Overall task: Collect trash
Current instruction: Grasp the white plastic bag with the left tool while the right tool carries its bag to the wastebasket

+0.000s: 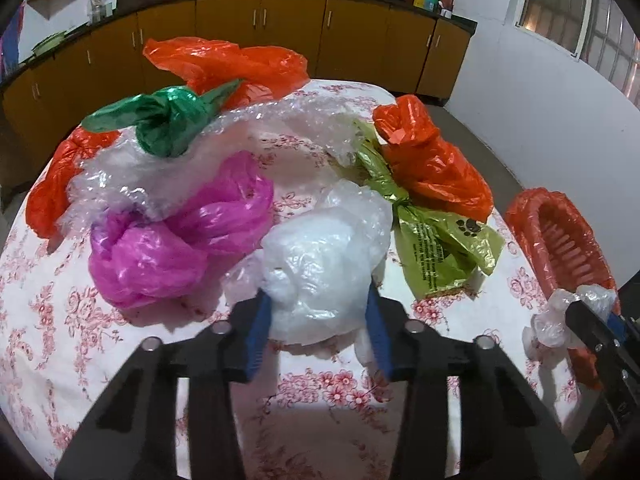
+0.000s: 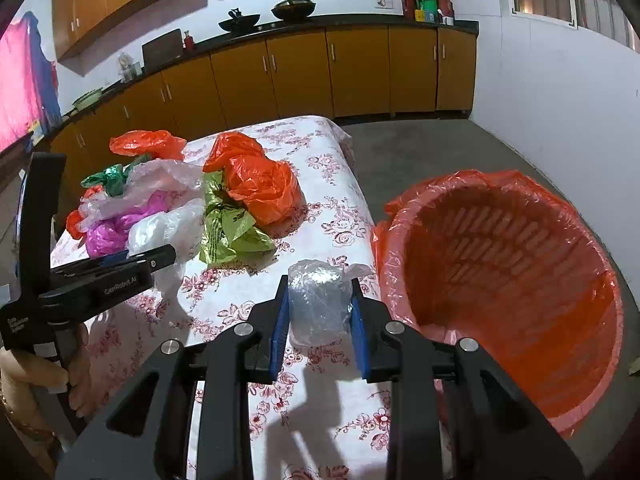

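Right gripper: clenched on a crumpled wad of clear plastic, blue pads pressing both its sides. The wad is carried clear of the floral tablecloth, with the orange-lined bin just beside it at 3 o'clock in the right wrist view. The liner is folded over the rim, presumably so it stays open to receive drops. In my judgement this piece is being held for release into that bin.

Left gripper: its pads bracket a white translucent bag lying on the cloth. Both pads appear to touch and dent the film, so I judge it a grasp, though how firm cannot be told.

Beyond it, from the left wrist view: pink bag at 10 o'clock, touching the white one; olive bag with paw print at 2 o'clock; knotted green bag and bubble wrap at 11 to 12 o'clock; orange bags farther out. All remain uncollected.
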`<state>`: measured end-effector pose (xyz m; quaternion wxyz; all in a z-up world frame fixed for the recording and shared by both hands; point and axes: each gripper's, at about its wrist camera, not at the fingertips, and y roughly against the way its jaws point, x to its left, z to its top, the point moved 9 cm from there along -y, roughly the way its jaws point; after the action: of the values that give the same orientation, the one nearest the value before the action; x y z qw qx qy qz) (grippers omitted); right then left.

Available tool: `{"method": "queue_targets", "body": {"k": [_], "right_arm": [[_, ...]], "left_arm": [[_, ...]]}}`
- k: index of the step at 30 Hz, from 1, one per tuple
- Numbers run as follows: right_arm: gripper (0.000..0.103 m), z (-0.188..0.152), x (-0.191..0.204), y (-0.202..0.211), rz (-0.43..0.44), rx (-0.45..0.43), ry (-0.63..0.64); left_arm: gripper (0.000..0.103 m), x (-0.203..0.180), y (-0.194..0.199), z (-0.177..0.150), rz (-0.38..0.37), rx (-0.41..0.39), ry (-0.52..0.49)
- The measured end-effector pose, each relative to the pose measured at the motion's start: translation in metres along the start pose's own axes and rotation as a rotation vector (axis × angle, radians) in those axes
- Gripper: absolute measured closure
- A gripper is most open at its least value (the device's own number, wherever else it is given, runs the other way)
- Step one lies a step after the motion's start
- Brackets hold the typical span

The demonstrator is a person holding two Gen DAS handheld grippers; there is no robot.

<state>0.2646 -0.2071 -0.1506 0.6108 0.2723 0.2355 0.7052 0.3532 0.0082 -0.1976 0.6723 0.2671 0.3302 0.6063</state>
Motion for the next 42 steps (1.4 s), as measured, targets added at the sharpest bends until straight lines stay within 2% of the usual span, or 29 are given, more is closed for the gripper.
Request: {"method": "queue_targets", "body": {"k": [5, 19, 29, 42], "right_arm": [[0.075, 0.000, -0.002, 0.004, 0.000, -0.003, -0.002], [0.075, 0.012, -0.007, 0.035, 0.008, -0.061, -0.016], [0.075, 0.019, -0.036, 0.060, -0.063, -0.118, -0.029], [0.075, 0.018, -0.090, 0.077, -0.144, -0.147, -0.108]], "left_arm": [[0.073, -0.002, 0.005, 0.002, -0.014, -0.014, -0.002], [0.073, -0.005, 0.061, 0.006, -0.052, -0.095, -0.003], [0.073, -0.043, 0.091, 0.010, -0.063, -0.146, -0.068], [0.072, -0.100, 0.098, 0.011, -0.118, -0.160, -0.159]]}}
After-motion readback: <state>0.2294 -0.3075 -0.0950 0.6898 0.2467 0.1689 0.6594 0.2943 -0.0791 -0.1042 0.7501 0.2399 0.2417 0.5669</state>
